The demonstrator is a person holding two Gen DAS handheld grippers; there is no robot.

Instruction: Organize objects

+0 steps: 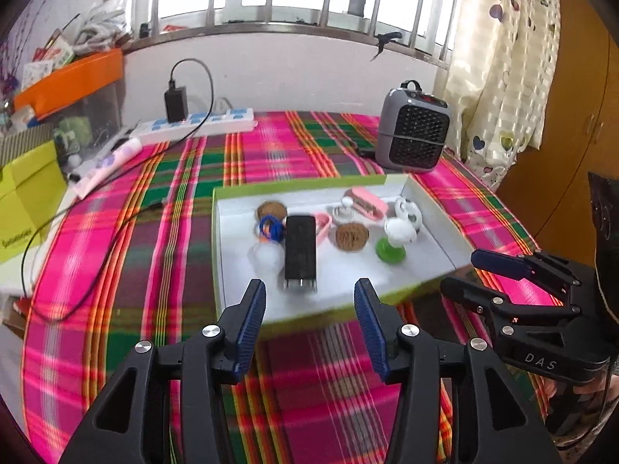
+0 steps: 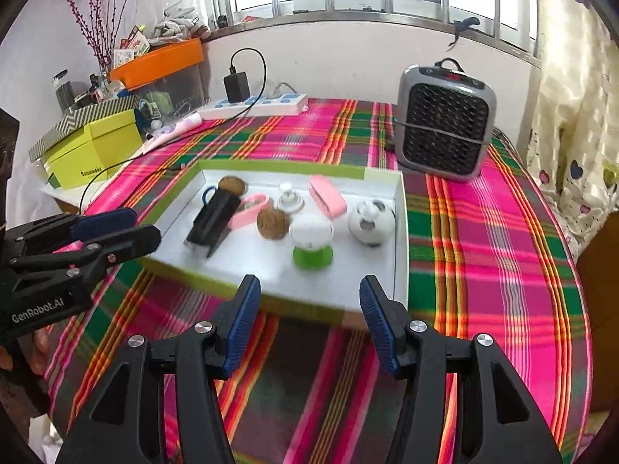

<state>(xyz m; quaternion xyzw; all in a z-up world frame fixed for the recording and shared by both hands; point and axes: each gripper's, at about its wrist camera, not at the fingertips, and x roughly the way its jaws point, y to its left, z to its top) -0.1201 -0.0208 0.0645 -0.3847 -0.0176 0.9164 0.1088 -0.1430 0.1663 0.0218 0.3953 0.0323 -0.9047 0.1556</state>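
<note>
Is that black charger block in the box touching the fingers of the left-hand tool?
Apart. In the left wrist view the black charger lies in the box beyond the open left gripper, with white box floor showing between them.

Open plaid cloth (image 2: 483,239) right of tray (image 2: 400,232); near cloth also clear. Tray interior crowded: black block (image 2: 212,220), green-based dome (image 2: 311,241), white ball (image 2: 370,222). Heater (image 2: 445,120) blocking far right corner.
</note>
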